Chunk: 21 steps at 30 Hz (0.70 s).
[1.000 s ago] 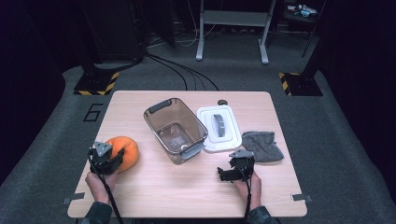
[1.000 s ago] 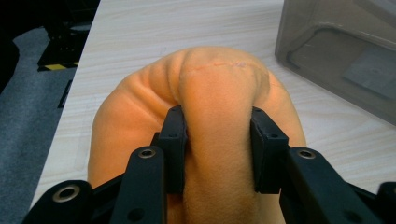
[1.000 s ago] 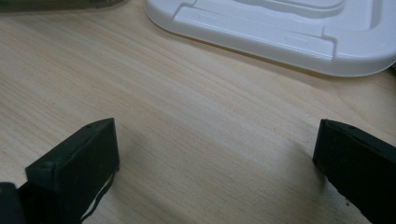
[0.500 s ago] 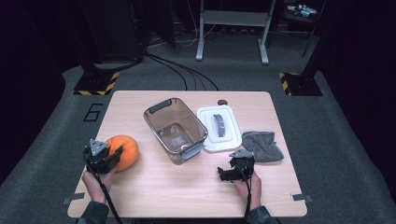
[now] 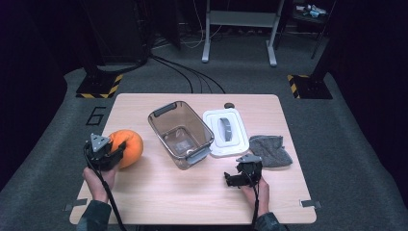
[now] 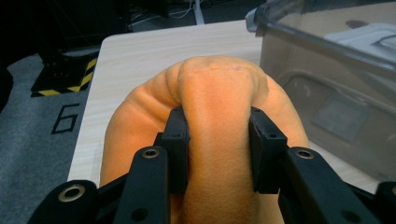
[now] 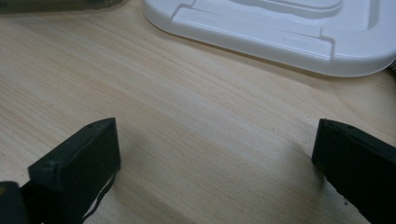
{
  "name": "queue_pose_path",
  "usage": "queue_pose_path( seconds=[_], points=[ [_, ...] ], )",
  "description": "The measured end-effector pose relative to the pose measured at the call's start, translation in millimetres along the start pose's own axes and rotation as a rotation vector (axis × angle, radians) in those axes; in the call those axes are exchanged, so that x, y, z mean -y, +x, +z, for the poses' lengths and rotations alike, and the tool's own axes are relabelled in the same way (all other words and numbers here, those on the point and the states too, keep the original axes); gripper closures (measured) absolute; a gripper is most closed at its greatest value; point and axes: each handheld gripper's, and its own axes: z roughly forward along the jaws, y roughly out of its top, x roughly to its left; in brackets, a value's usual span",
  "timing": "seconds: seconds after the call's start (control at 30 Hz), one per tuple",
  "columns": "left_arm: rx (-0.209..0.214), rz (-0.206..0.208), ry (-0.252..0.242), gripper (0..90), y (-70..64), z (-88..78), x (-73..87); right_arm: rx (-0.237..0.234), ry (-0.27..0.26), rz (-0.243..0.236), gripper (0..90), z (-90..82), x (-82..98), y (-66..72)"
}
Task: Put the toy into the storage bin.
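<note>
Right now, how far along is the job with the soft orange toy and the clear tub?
Done: the left hand-held gripper has pinched a fold of the soft orange plush pumpkin at the table's left edge. In hand: that pinch. Left: the clear plastic tub looks empty, its white lid lies beside it, and the right hand-held gripper is open over bare wood.

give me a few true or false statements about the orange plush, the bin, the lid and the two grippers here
1. The left gripper has its fingers pinching the orange plush. True.
2. The right gripper holds the grey cloth. False: its fingers stand wide apart over bare table with nothing between them.
3. The white lid is on the clear bin. False: it lies flat on the table beside the bin.
4. The bin has nothing in it. True.
5. The plush sits inside the bin. False: it is outside, to the bin's left.
</note>
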Motion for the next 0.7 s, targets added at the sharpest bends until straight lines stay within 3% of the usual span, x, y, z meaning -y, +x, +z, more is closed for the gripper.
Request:
queue_pose_path(
  seconds=[0.3, 0.5, 0.53, 0.67, 0.7],
  points=[
    [-0.01, 0.014, -0.026, 64.5, -1.4, -3.2, -16.7, 0.001, -0.002, -0.016, 0.4, 0.2, 0.3, -1.2],
    [-0.014, 0.026, -0.039, 64.4, -2.0, -7.2, -27.7, 0.001, -0.002, 0.0, 0.4, 0.2, -0.1, 0.0],
    [-0.015, 0.033, -0.042, 64.4, -2.2, -7.5, -29.5, 0.001, -0.004, -0.017, 0.4, 0.2, 0.3, -1.2],
    [-0.014, 0.039, -0.049, 64.4, -2.9, -8.1, -35.6, 0.001, -0.003, 0.001, 0.4, 0.2, -0.1, 0.0],
    [-0.015, 0.037, -0.056, 64.4, -3.1, -8.0, -37.2, 0.001, -0.004, -0.017, 0.4, 0.2, 0.4, -1.2]
  ],
)
